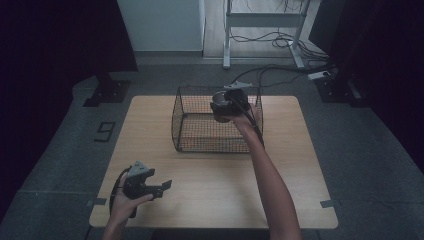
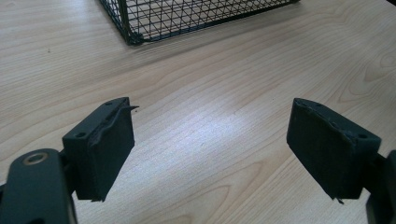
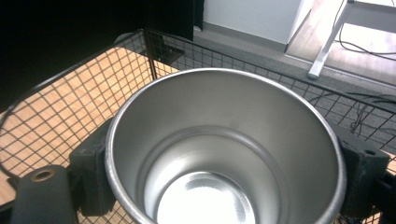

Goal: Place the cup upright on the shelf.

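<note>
Right gripper (image 3: pixel 224 163): jaws clamped on opposite sides of a steel cup (image 3: pixel 224 149), upright, open-mouthed, plain brushed interior, empty. It is held over the right rear part of the black wire basket (image 1: pixel 200 127). Left gripper (image 2: pixel 210 149): jaws spread wide, holding nothing, above bare tabletop (image 2: pixel 224 88) near the front-left edge. The cup's outer wall and base are hidden.

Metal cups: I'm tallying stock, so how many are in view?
1. The metal cup sits clamped in the right tool, over the wire basket. No other is visible.
</note>
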{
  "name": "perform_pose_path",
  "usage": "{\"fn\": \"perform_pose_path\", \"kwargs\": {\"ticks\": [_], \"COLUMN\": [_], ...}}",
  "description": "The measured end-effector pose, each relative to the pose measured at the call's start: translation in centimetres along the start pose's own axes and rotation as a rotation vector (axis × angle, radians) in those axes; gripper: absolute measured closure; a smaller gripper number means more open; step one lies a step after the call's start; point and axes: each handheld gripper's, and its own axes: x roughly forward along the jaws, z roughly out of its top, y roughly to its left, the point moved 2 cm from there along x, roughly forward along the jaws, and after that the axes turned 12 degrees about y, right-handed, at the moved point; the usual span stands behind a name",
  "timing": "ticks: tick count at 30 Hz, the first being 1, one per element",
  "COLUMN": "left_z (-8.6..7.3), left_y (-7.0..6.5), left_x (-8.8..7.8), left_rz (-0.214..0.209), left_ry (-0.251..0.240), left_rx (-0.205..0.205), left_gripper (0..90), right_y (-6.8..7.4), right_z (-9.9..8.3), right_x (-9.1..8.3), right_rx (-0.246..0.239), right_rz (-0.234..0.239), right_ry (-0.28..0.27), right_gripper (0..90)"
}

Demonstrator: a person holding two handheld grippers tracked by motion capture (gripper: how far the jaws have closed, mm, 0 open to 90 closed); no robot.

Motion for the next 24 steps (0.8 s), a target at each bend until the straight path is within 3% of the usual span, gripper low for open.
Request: {"fn": "perform_pose_path", "kwargs": {"ticks": [24], "left_z": [-0.1], "left_y": [0.2], "left_x": [-0.1], "left_rz": [-0.001], "left_ry": [-0.010], "left_rx": [0.000], "left_gripper": [15.7], "right_y": [-1.5], "right_z": [-0.8], "right_x": [4.2], "right_rx": [0.042], "right_rz": [-0.029], "right_ry": [0.067], "right_gripper": [14.2]}}
